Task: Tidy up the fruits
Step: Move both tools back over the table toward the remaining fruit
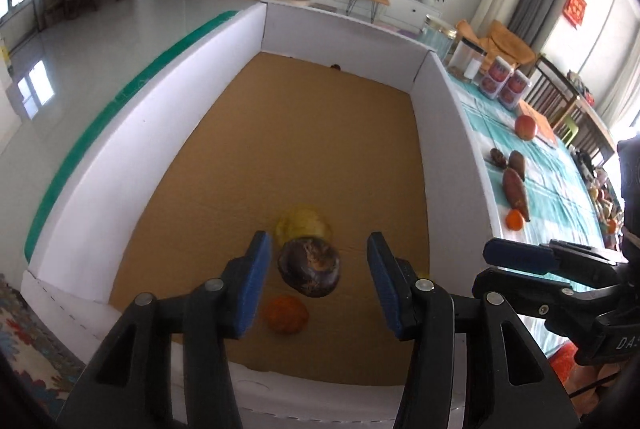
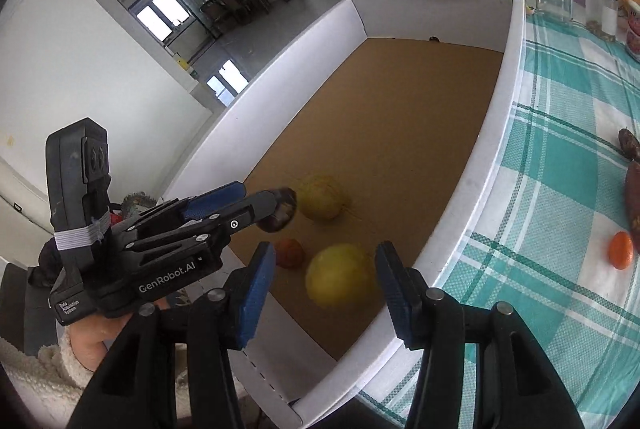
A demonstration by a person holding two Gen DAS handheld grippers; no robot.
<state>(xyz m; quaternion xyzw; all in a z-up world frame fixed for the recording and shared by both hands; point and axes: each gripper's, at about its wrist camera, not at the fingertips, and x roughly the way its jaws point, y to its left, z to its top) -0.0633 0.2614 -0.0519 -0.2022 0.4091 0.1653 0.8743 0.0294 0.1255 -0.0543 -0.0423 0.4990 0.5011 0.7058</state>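
1. While both grippers hang over the near end of a white-walled box [image 1: 120, 133] with a brown cardboard floor, the left gripper [image 1: 318, 281] has its blue-padded fingers [image 1: 256, 281] apart, pressing on nothing.
2. Between those fingers, below them, sits a dark brown fruit [image 1: 309, 266]; it looks clear of both pads, though the blur makes this hard to judge.
3. Just beyond the fingertips lies a yellow fruit [image 1: 303, 225], and nearer than the dark one, by the left finger, a small orange fruit [image 1: 287, 313].
4. The right gripper [image 2: 326, 285] also has its fingers [image 2: 256, 289] spread, with a second yellow fruit [image 2: 340, 279] blurred in the gap, touched by neither pad.
5. To the right of both pairs of fingers, outside the box, the desk [image 2: 560, 157] wears a teal checked cloth carrying a tangerine [image 2: 621, 249], sweet potatoes [image 1: 515, 193] and a red apple [image 1: 526, 127].
6. A hand [image 2: 96, 341] in a fleecy sleeve holds the left gripper.
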